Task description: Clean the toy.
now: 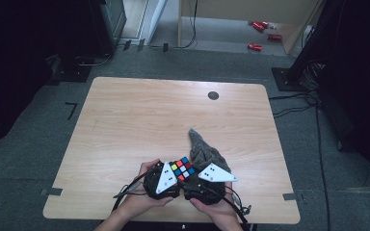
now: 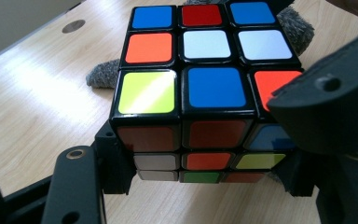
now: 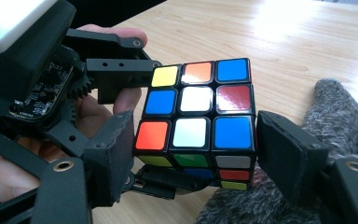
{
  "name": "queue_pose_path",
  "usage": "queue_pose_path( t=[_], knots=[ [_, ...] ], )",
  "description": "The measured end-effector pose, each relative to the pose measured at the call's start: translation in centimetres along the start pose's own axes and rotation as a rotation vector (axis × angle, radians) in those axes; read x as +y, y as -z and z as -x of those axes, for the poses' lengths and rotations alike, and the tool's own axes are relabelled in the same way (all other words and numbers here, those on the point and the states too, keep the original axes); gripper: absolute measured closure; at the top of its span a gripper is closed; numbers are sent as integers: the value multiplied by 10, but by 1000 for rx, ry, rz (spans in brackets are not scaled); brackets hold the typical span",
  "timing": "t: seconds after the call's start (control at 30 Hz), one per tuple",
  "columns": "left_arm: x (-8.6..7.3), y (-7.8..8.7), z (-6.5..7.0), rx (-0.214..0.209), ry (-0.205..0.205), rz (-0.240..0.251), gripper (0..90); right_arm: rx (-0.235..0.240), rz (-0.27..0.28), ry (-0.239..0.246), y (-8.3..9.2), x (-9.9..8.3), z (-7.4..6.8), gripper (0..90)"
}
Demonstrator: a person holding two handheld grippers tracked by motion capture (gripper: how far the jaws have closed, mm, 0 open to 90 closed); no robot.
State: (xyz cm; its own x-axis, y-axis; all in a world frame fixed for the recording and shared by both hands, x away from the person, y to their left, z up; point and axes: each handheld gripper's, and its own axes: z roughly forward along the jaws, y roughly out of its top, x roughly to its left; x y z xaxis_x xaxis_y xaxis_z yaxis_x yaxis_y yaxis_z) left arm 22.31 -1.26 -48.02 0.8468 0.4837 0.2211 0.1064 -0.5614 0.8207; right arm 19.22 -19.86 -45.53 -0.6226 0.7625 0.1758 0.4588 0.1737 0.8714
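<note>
Left gripper [image 1: 175, 174] jaws clamped; right gripper [image 1: 196, 174] jaws parted.

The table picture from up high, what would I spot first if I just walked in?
First the puzzle cube, bright with blue, red, white and yellow squares, near the table's front edge. The left claw is shut on it, and the right claw stands at its sides. Just behind lies a fuzzy grey cloth.

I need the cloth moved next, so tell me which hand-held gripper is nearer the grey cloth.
Right. The right hand-held gripper sits against the cloth; the left hand-held gripper is beyond the cube, farther from it.
</note>
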Motion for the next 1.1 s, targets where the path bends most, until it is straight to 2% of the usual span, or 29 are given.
queue_pose_path(
  t=[0.17,0.37,0.47,0.5,0.7,0.77,0.8,0.83,0.93,1.1],
  knots=[
    [0,0,2,9,-14,6,349,16,-6,-17,1,-1,2,303],
    [-1,3,2,5,-30,36,348,41,3,-39,3,-1,5,304],
    [-3,5,1,-6,-29,55,349,69,10,-64,4,-2,9,303],
    [-3,5,1,-9,-29,62,349,95,14,-97,4,-2,12,303],
    [-5,7,-1,-10,-25,83,349,118,21,-119,6,-2,16,327],
    [-4,6,0,6,-37,75,349,113,17,-124,5,-2,16,327],
    [-4,5,1,18,-42,68,349,78,4,-108,5,-2,13,327],
    [-4,5,2,24,-48,63,349,78,4,-108,5,-2,13,327],
    [-2,4,8,47,-79,53,349,30,-15,-89,2,-2,7,290],
    [0,5,17,40,-131,83,349,3,-29,-78,-1,-2,5,300]
  ],
)
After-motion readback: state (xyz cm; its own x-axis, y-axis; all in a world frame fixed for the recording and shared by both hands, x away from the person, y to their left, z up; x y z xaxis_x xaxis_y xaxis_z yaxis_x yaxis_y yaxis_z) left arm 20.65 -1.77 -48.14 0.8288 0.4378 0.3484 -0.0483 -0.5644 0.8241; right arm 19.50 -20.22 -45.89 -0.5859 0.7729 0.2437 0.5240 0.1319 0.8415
